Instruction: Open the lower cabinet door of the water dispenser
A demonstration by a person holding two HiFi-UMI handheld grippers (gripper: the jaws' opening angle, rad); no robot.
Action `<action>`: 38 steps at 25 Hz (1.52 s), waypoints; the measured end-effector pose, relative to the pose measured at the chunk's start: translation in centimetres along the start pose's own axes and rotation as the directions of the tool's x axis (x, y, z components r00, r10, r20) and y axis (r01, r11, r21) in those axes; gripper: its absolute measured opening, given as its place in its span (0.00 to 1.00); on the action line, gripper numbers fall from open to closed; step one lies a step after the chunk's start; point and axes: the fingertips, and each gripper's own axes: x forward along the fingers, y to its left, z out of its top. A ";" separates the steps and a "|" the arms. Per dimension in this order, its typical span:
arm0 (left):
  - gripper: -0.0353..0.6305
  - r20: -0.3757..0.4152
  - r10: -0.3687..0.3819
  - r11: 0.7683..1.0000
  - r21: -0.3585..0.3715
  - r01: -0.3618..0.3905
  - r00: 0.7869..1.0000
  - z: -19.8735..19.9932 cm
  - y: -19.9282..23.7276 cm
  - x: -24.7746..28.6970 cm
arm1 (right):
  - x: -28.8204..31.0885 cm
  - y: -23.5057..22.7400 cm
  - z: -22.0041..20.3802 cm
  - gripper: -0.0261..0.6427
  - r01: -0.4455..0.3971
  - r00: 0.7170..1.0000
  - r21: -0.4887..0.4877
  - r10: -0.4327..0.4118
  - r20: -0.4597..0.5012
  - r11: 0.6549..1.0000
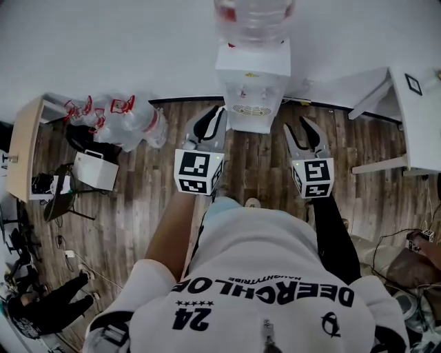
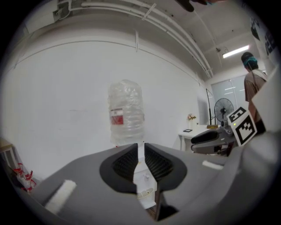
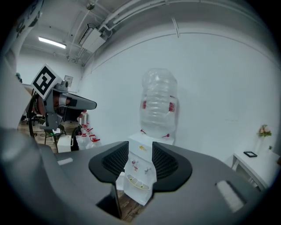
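Note:
The white water dispenser [image 1: 252, 77] stands against the wall with a clear bottle [image 1: 253, 17] on top. Both grippers hover in front of it, apart from it. My left gripper [image 1: 208, 124] points at its left front, its jaws only a narrow slit apart and empty. My right gripper [image 1: 306, 138] is open and empty at its right front. In the left gripper view, the dispenser [image 2: 145, 184] shows through the slit of the left gripper [image 2: 141, 151]. Between the fingers of the right gripper [image 3: 140, 151], the dispenser's taps and drip grille [image 3: 137, 183] show. The lower cabinet door is mostly hidden by the jaws.
Empty bottles with red caps [image 1: 131, 118] lie left of the dispenser, with a white box [image 1: 96, 169] and a wooden table [image 1: 23, 148] further left. A white table [image 1: 413, 103] stands to the right. A person [image 1: 48, 298] is at the lower left.

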 end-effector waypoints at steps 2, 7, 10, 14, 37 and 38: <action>0.14 0.005 0.015 1.000 -0.012 -0.015 1.000 0.3 0.7 -0.4 | 0.0 0.4 0.2 0.29 -0.006 1.000 0.006 0.006 0.009 1.000; 0.14 0.020 0.057 0.998 -0.026 -0.056 0.998 0.6 1.6 -1.2 | -0.5 1.1 0.6 0.07 -0.020 0.999 -0.013 0.020 0.030 1.000; 0.14 0.024 0.055 0.998 -0.017 -0.055 0.998 0.6 1.5 -1.6 | -0.9 1.2 1.0 0.04 -0.022 0.999 -0.006 0.022 0.045 1.000; 0.14 0.030 0.058 0.998 -0.016 -0.058 0.998 0.5 1.5 -2.2 | -1.4 1.7 1.5 0.04 -0.024 0.998 -0.031 0.026 0.059 0.999; 0.14 0.030 0.048 0.999 0.010 -0.049 0.998 0.6 0.2 -2.4 | -1.8 1.7 1.5 0.04 -0.047 0.997 -0.038 0.049 0.054 0.998; 0.14 0.029 0.046 0.999 0.011 -0.047 0.999 0.4 0.1 -2.4 | -1.9 1.7 1.4 0.04 -0.047 0.997 -0.035 0.049 0.053 0.998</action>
